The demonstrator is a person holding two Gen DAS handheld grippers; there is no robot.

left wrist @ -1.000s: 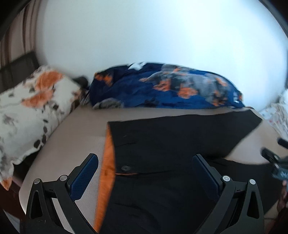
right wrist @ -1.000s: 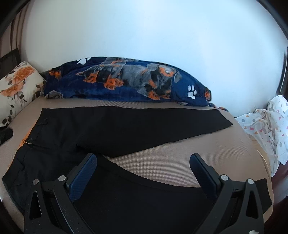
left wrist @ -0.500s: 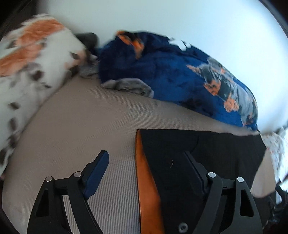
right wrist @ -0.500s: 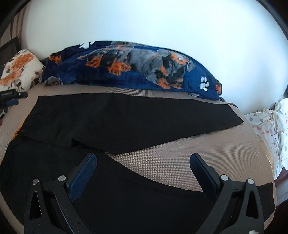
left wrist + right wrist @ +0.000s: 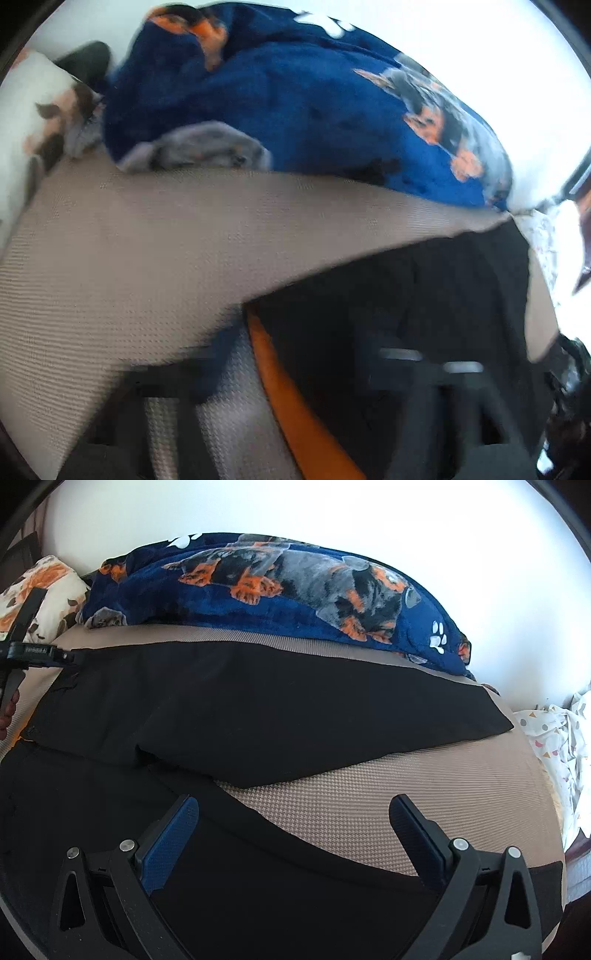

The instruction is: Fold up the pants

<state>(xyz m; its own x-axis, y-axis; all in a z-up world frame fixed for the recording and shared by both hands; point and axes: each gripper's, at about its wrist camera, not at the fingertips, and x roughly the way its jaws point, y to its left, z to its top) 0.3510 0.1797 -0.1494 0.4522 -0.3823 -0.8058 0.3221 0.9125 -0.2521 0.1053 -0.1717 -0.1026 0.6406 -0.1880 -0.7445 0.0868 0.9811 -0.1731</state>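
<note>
Pants (image 5: 258, 701) flat on bed (image 5: 424, 794)

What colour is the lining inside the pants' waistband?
Orange lining on black pants, clearest in the left wrist view.

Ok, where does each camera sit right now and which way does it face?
Left wrist: on the left gripper, low at the pants' orange waistband, facing the blue blanket; its blurred jaws have just been closing around the waistband.
Right wrist: on the right gripper, over the near leg, facing blanket and wall; its open jaws show, plus the left gripper and a hand far left.
Shared: pants, blanket, floral pillow.
</note>
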